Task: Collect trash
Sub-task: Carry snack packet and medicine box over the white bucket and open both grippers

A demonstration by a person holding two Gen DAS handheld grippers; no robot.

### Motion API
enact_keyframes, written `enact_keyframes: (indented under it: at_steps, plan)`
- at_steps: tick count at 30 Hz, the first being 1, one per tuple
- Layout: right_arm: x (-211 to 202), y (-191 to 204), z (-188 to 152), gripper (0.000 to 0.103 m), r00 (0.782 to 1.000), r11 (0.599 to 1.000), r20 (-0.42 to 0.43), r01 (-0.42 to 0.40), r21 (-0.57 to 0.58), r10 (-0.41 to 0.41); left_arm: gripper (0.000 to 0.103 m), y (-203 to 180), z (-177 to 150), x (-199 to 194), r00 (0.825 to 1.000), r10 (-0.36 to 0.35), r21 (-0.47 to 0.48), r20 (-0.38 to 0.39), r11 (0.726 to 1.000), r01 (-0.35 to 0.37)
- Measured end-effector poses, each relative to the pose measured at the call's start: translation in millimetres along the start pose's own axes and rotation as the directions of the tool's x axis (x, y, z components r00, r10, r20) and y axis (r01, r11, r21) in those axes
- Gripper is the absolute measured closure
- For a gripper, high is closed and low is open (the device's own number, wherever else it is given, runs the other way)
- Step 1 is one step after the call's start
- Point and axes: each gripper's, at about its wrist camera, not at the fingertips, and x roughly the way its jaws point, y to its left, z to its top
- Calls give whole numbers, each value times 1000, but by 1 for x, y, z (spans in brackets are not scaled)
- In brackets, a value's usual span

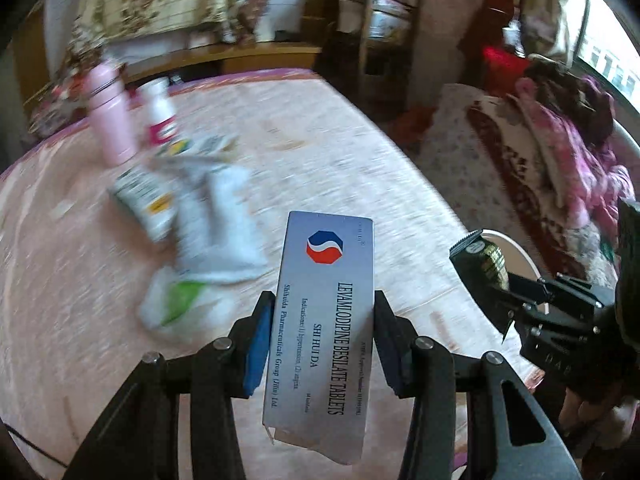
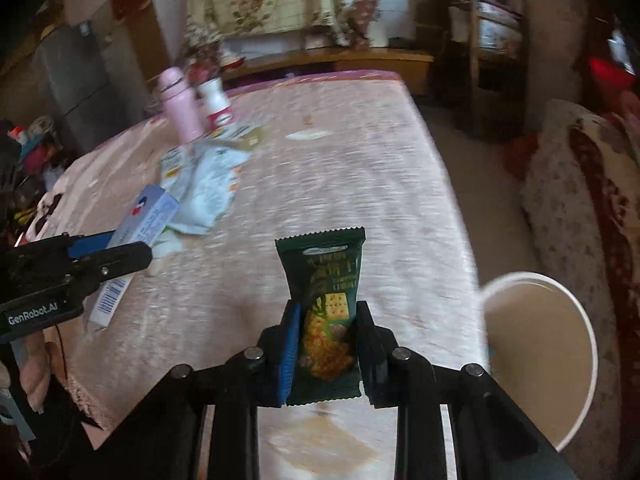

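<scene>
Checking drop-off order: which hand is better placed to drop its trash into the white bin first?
Right, probably. The right tool, shut on the dark green snack packet, is beside the round white bin; the left tool, holding the silver tablet box, is farther away.

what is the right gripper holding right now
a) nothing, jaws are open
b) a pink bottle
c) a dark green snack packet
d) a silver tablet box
c: in the right wrist view the right gripper is clamped on the dark green snack packet, which stands up between its pads, while the silver tablet box sits in the left gripper.
</scene>
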Motion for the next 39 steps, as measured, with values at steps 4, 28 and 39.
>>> enact_keyframes:
  at_steps: [4, 28, 39]
  plan:
    - [-18, -37, -6, 74, 997, 996, 19, 68, 58, -69, 54, -38, 20, 21, 998, -56, 43, -11, 997, 57]
    - [-50, -195, -65, 73, 954, 888, -67, 297, 351, -292, 54, -180, 35, 106, 975, -185, 190, -124, 960, 207]
    - [-46, -208, -71, 73, 944, 859, -84, 326, 395, -319, 54, -193, 38, 117, 961, -238, 177, -142, 949, 261]
